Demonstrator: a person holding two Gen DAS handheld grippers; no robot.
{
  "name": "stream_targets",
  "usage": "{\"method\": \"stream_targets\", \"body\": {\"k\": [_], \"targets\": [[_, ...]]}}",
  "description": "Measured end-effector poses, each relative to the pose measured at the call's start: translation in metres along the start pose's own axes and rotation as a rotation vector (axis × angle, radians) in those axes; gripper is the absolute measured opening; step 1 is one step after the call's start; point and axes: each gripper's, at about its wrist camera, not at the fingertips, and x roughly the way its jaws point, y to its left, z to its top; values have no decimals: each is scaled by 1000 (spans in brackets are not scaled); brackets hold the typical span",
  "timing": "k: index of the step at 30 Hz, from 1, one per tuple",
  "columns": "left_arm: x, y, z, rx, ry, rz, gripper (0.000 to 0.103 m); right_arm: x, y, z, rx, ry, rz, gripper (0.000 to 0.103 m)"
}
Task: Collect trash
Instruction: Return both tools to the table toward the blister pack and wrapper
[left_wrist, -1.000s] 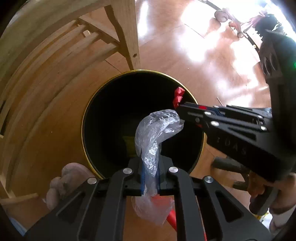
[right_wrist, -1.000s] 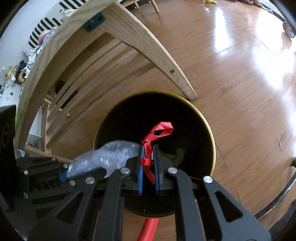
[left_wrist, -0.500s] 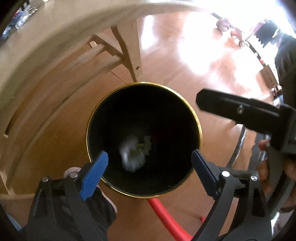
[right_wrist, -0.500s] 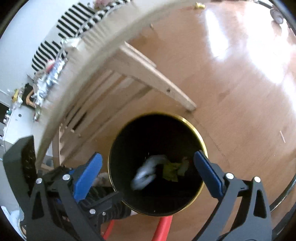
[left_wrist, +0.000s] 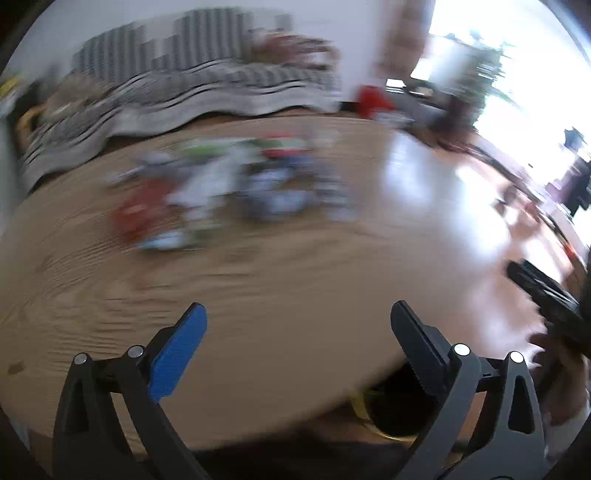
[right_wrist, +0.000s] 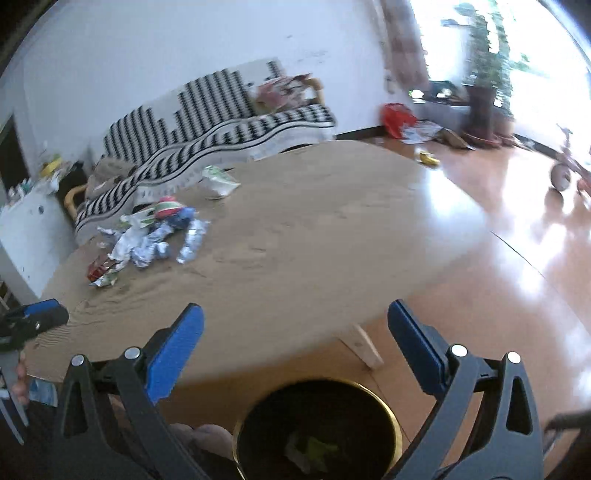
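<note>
My left gripper (left_wrist: 297, 319) is open and empty, raised over the near edge of the wooden table (left_wrist: 280, 295); its view is blurred. My right gripper (right_wrist: 295, 325) is open and empty above the black bin with a gold rim (right_wrist: 391, 417), which stands on the floor below the table edge and holds crumpled trash (right_wrist: 310, 448). A pile of wrappers and crushed bottles (right_wrist: 147, 240) lies at the table's far left; it shows blurred in the left wrist view (left_wrist: 229, 188). A green-white packet (right_wrist: 219, 181) lies farther back. The left gripper's tip (right_wrist: 37, 317) shows at the right view's left edge.
A striped sofa (right_wrist: 221, 110) stands behind the table (right_wrist: 332, 240). A table leg (right_wrist: 364, 347) stands beside the bin. A red bag (right_wrist: 395, 116) and litter lie on the wooden floor (right_wrist: 517, 229) by the window. A tricycle (right_wrist: 565, 166) is at the right.
Both grippers opened and dropped the clear plastic and the red scrap into the bin, then rose and tilted up from the bin to face the table top.
</note>
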Motion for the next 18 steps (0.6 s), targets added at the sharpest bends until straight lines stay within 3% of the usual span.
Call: {"method": "stream_targets", "body": {"k": [3, 4, 11, 14, 18], "targets": [[23, 52, 10, -43, 21, 93, 97, 45, 38, 19, -33, 52, 43, 96], [29, 61, 14, -44, 25, 92, 97, 55, 49, 22, -49, 64, 50, 96], [74, 92, 49, -13, 78, 0, 97, 125, 98, 63, -162, 128, 25, 96], [87, 95, 54, -25, 56, -19, 96, 151, 107, 68, -177, 159, 3, 96], [100, 97, 56, -21, 74, -52, 96, 176, 121, 69, -168, 184, 36, 96]]}}
